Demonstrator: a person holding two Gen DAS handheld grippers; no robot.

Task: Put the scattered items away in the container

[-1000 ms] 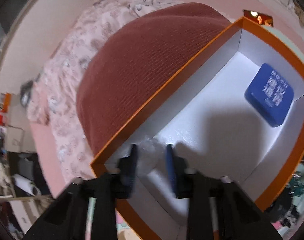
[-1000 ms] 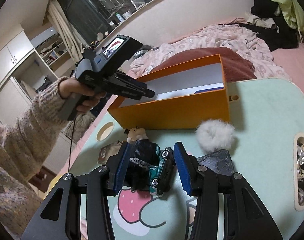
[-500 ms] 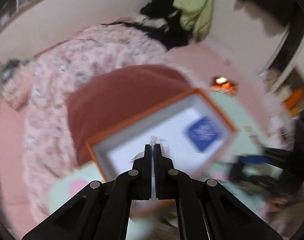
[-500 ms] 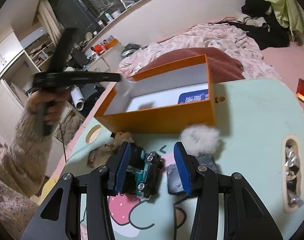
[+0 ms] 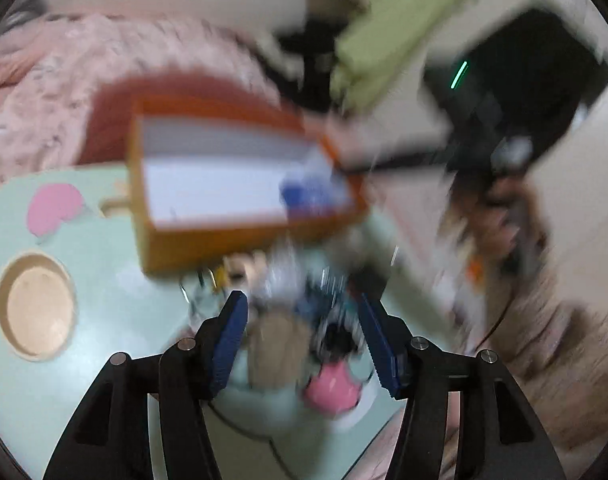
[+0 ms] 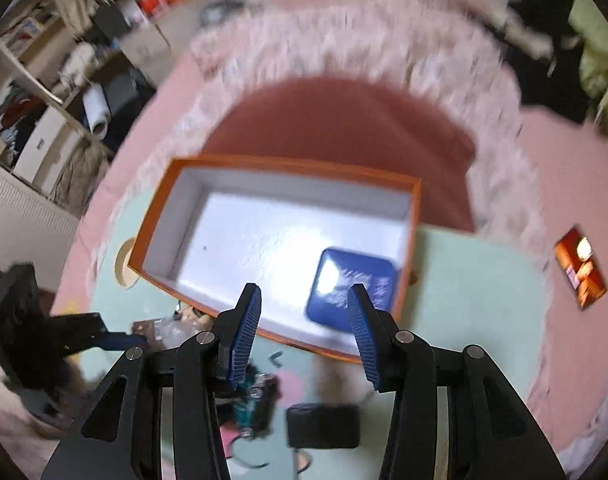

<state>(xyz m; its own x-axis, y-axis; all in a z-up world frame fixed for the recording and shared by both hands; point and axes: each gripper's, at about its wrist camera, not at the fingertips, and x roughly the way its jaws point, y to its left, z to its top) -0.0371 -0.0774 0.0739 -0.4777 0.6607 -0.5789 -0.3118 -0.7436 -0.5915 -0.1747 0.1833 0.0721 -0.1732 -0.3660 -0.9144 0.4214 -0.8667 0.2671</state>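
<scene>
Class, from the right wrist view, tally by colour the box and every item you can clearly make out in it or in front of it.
Orange: 1, the box
Blue: 1, the tin inside it
Black: 1, the flat pad in front
Teal: 1, the toy car in front
Total: 4; the remaining clutter is too blurred to count.

Left wrist view motion-blurred; items (image 5: 304,300) beyond jaws unidentifiable.
</scene>
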